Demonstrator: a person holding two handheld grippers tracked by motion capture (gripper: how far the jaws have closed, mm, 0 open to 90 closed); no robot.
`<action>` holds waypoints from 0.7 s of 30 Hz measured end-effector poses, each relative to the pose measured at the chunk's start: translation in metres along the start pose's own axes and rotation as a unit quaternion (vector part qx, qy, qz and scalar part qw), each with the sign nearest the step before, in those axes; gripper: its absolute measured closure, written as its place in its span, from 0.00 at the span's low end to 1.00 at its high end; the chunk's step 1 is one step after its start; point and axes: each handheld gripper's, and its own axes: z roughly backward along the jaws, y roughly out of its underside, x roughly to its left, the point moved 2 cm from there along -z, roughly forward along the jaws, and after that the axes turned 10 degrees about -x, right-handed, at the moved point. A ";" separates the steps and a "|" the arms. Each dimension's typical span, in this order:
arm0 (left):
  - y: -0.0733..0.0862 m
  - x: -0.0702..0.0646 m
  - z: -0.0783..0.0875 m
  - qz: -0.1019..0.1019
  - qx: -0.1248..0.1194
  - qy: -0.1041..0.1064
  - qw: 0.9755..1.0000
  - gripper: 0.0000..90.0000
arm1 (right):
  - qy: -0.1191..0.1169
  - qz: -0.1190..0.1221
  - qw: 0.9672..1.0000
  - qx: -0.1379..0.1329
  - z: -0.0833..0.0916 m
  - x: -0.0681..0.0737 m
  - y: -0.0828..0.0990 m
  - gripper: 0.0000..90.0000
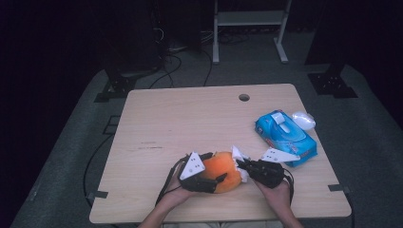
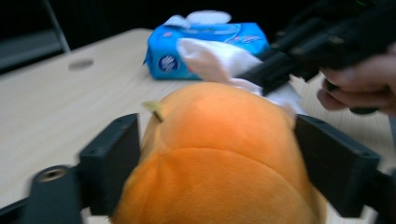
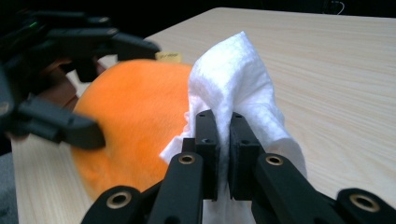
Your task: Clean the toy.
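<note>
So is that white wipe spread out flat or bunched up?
Bunched up. The white wipe is pinched into a crumpled peak between the shut jaws of the right gripper, against the orange plush toy.

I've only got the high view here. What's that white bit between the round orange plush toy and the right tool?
Observer: A white paper wipe. The right tool is shut on it, its jaws pinching a fold.
Operator: Is the wipe touching the toy?
Observer: Yes, it lies against the side of the round orange plush toy.
Operator: Anything by the left tool I'm missing?
Observer: Beside one jaw of the left tool, a small yellowish tag sticks out of the toy.
</note>
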 end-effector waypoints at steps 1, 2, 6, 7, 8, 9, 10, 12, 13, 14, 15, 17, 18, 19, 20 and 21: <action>0.001 0.004 0.001 0.013 0.006 -0.004 1.000 0.13 | -0.001 0.005 1.000 0.002 -0.002 0.002 0.001 0.93; 0.003 0.007 0.003 0.030 0.010 -0.004 0.999 0.11 | -0.001 0.012 1.000 0.006 -0.003 0.004 0.001 0.93; 0.008 0.011 0.004 0.080 0.028 0.013 0.996 0.12 | 0.000 0.014 1.000 0.009 -0.003 0.005 0.001 0.93; 0.008 0.010 0.004 0.068 0.028 0.015 0.997 0.19 | 0.003 0.017 1.000 0.010 -0.002 0.006 -0.001 0.93; 0.006 0.009 0.005 0.050 0.028 0.011 0.998 0.25 | 0.008 0.026 1.000 0.010 -0.002 0.009 -0.003 0.93; 0.004 0.007 0.005 0.036 0.025 0.010 0.999 0.28 | 0.012 0.040 0.999 0.008 -0.001 0.012 -0.006 0.93; 0.001 0.003 0.004 0.010 0.013 0.002 1.000 0.33 | 0.012 0.049 0.999 0.002 0.001 0.017 -0.011 0.93; -0.002 -0.006 0.000 -0.033 0.001 -0.009 0.999 0.37 | -0.011 0.057 0.998 -0.022 0.003 0.027 -0.020 0.93; -0.004 -0.013 -0.004 -0.060 -0.001 -0.011 0.998 0.37 | -0.017 0.064 0.997 -0.026 0.003 0.030 -0.022 0.93; -0.004 -0.017 -0.007 -0.073 -0.001 -0.012 0.997 0.37 | -0.020 0.077 0.997 -0.026 0.003 0.034 -0.025 0.93; -0.004 -0.020 -0.008 -0.078 0.001 -0.013 0.997 0.35 | -0.016 0.084 0.996 -0.022 0.003 0.035 -0.025 0.93; -0.003 -0.020 -0.009 -0.068 0.000 -0.006 0.998 0.29 | -0.013 0.080 0.997 -0.014 0.003 0.030 -0.021 0.93; -0.003 -0.018 -0.009 -0.060 0.000 -0.004 0.998 0.25 | -0.014 0.067 0.998 -0.010 0.004 0.026 -0.017 0.93; -0.003 -0.015 -0.009 -0.043 0.000 -0.001 0.999 0.21 | -0.013 0.064 0.998 -0.007 0.004 0.024 -0.015 0.93; -0.002 -0.012 -0.008 -0.024 0.003 0.001 1.000 0.18 | -0.010 0.065 0.998 -0.004 0.004 0.022 -0.014 0.93; -0.002 -0.008 -0.008 -0.004 0.008 -0.002 1.000 0.14 | -0.009 0.064 0.998 -0.002 0.004 0.021 -0.013 0.93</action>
